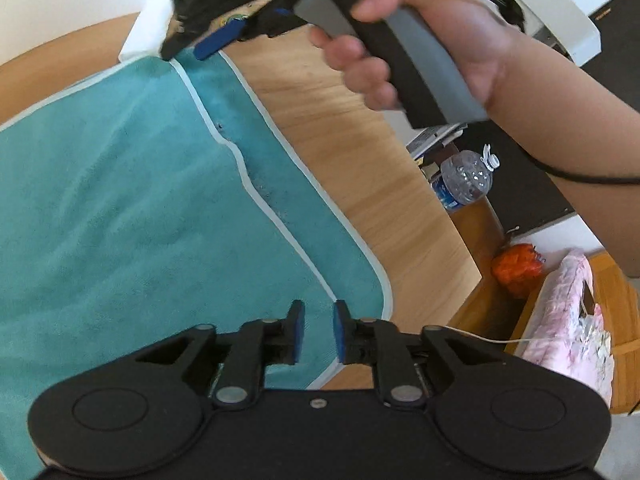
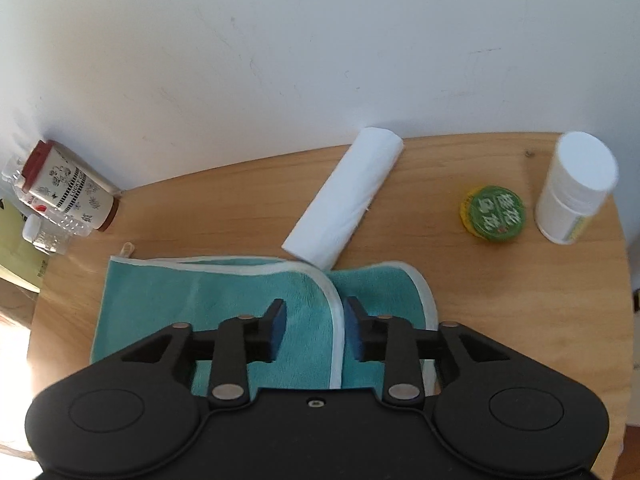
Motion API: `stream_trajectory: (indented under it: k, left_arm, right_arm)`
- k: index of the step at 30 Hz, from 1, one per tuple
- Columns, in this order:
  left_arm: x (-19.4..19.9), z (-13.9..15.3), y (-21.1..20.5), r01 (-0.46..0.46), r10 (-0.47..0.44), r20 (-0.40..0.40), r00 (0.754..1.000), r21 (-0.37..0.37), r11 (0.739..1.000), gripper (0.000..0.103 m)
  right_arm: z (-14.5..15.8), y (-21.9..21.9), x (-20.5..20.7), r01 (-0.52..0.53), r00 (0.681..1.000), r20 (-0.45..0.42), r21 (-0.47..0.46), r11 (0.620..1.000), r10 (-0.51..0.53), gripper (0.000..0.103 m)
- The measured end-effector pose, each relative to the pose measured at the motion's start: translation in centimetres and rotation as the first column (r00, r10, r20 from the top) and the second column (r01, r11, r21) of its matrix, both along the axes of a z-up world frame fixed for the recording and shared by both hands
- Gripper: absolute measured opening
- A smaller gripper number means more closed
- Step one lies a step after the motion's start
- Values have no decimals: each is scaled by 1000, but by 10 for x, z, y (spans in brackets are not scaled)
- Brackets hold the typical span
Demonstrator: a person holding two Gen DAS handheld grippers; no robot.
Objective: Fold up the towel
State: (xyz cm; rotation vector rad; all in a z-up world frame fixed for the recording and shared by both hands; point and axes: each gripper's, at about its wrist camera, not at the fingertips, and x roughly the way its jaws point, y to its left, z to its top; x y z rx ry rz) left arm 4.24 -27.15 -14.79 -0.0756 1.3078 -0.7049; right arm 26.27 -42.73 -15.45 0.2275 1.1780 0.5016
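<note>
A teal towel [image 1: 120,200] with white trim lies on the wooden table [image 1: 340,132], its top layer folded over and stopping short of the lower layer's right edge. My left gripper [image 1: 319,332] hovers open with a narrow gap over the towel's near right corner, and the upper trim runs under its fingers. A hand [image 1: 420,40] holds my right gripper [image 1: 192,46] over the towel's far right corner. In the right wrist view the right gripper [image 2: 315,320] is open above the towel [image 2: 240,292]. The folded layer's trim [image 2: 336,320] passes between its fingers, nothing pinched.
A white paper roll [image 2: 344,196] lies just beyond the towel. A green-lidded tin [image 2: 494,210] and a white bottle [image 2: 574,188] stand to its right, a patterned cup [image 2: 68,188] at the left. Past the table's edge are a water bottle [image 1: 466,178] and an orange bundle [image 1: 518,268].
</note>
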Motion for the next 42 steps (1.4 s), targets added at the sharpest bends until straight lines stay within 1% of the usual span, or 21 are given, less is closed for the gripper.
stream_trajectory:
  k: [1, 3, 7, 8, 11, 18, 20, 21, 22, 23, 24, 25, 27, 31, 34, 36, 38, 39, 40, 41, 42]
  left_arm:
    - [-1, -2, -2, 3, -3, 4, 1000, 5, 1000, 38]
    - [-2, -4, -8, 16, -16, 20, 1000, 23, 1000, 40]
    - [-5, -11, -17, 73, -73, -4, 997, 40, 997, 41]
    - [-6, -12, -20, 100, -100, -13, 995, 32, 994, 41]
    - [-6, -13, -23, 131, -131, -24, 991, 14, 991, 42]
    - [-6, -30, -30, 140, -136, -58, 989, 76, 987, 42]
    - [-7, -28, -31, 148, -144, -59, 988, 75, 986, 42]
    - [-8, -27, -33, 158, -154, -55, 987, 81, 984, 41]
    - [-8, -26, -34, 165, -161, -52, 986, 86, 983, 36]
    - [-9, -27, -35, 172, -168, -53, 984, 84, 981, 30]
    - [-9, -27, -36, 183, -179, -58, 982, 80, 980, 18]
    - [-8, -27, -37, 187, -182, -65, 981, 79, 979, 15]
    - [-7, -27, -36, 185, -180, -69, 981, 87, 979, 9]
    - [-4, -24, -29, 174, -170, -59, 984, 69, 982, 5]
    - [-3, -20, -25, 171, -168, -48, 985, 67, 983, 5]
    - [-5, -19, -25, 173, -170, -37, 985, 87, 981, 5]
    - [-7, -16, -24, 184, -181, -35, 983, 107, 977, 8]
    - [-8, -15, -25, 190, -187, -39, 982, 111, 975, 14]
    - [-10, -15, -25, 191, -188, -33, 982, 124, 974, 26]
    - [-11, -15, -27, 194, -192, -28, 981, 140, 971, 36]
    - [-13, -17, -29, 200, -198, -30, 980, 149, 968, 49]
  right_arm:
    - [-2, 3, 3, -7, 1000, 2, -1, 1000, 7, 38]
    - [-6, 9, 6, -27, 1000, 4, -8, 1000, 27, 38]
    - [-11, 24, 8, -88, 996, 2, -38, 995, 88, 38]
    - [-12, 26, 7, -101, 995, 0, -46, 994, 101, 38]
    - [-15, 30, 6, -126, 992, 2, -67, 990, 126, 38]
    - [-19, 28, 8, -143, 990, 6, -50, 988, 144, 37]
    - [-20, 25, 8, -133, 991, 3, -40, 990, 133, 35]
    - [-20, 24, 7, -127, 992, 3, -40, 991, 127, 28]
    - [-20, 25, 6, -130, 991, 11, -61, 990, 131, 19]
    - [-20, 26, 6, -131, 991, 14, -72, 989, 133, 16]
    - [-20, 26, 6, -132, 991, 13, -78, 988, 134, 9]
    - [-20, 24, 7, -130, 991, 4, -69, 989, 131, 6]
    - [-22, 20, 9, -119, 993, -25, -25, 993, 119, 5]
    - [-24, 14, 6, -105, 994, -24, -7, 994, 105, 5]
    - [-26, 11, 5, -105, 994, -22, -6, 994, 105, 5]
    - [-26, 9, 6, -106, 994, -25, 3, 994, 106, 8]
    - [-27, 8, 9, -101, 994, -33, 21, 995, 101, 17]
    - [-28, 8, 11, -95, 994, -44, 45, 994, 97, 26]
    - [-29, 10, 13, -96, 994, -48, 57, 994, 98, 33]
    - [-29, 12, 14, -97, 994, -51, 67, 993, 101, 34]
    - [-28, 13, 15, -102, 993, -47, 64, 993, 105, 35]
